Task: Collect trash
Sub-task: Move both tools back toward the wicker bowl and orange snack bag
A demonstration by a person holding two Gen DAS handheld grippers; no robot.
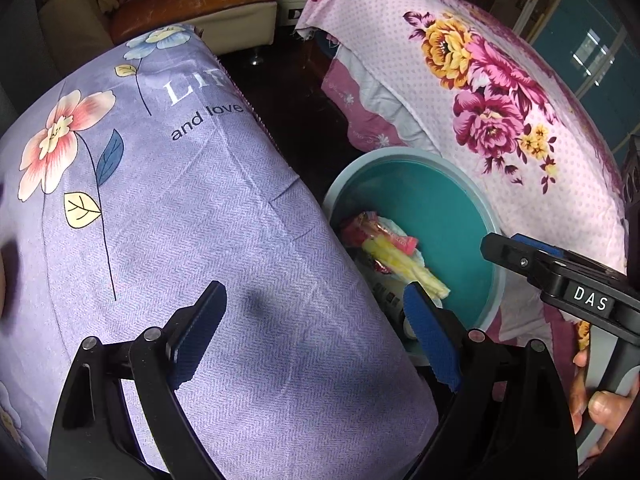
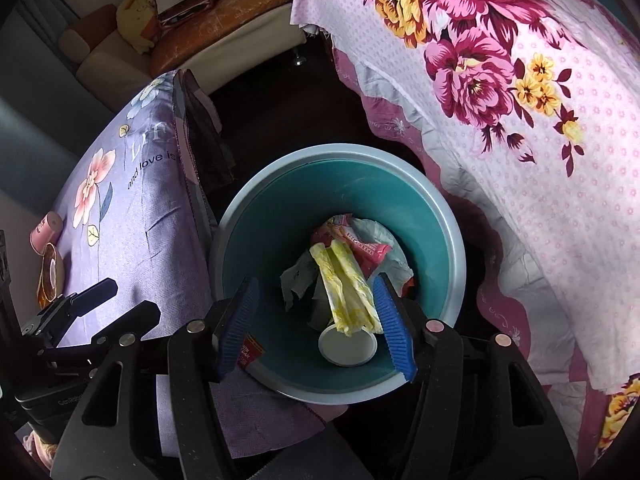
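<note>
Teal plastic lines the inside of the round waste bin, whose pale rim sits on the dark floor between a lilac flowered cloth and a pink cloth printed with large magenta and yellow blooms. Inside the bin lies the collected trash: a yellow wrapper, a red and pink packet, crumpled white paper and a white round lid near the bottom.

The right tongs hang directly above the bin's mouth, pointing steeply down, their blue ribbed pads standing apart with nothing gripped between them; the yellow wrapper shows in the gap but lies down in the bin, free of the pads. The left tongs are spread wide and empty, hovering over the lilac cloth just beside the bin's rim, one pad over the fabric and the other over the bin's edge.

From the left wrist view the right tongs' black frame, marked "DAS", enters from the right edge, with a person's fingers wrapped around its handle. In the right wrist view a pink paper cup and an amber glossy wrapper lie on the lilac cloth at the far left, well apart from the bin. A worn sofa with cushions stands in the background.
</note>
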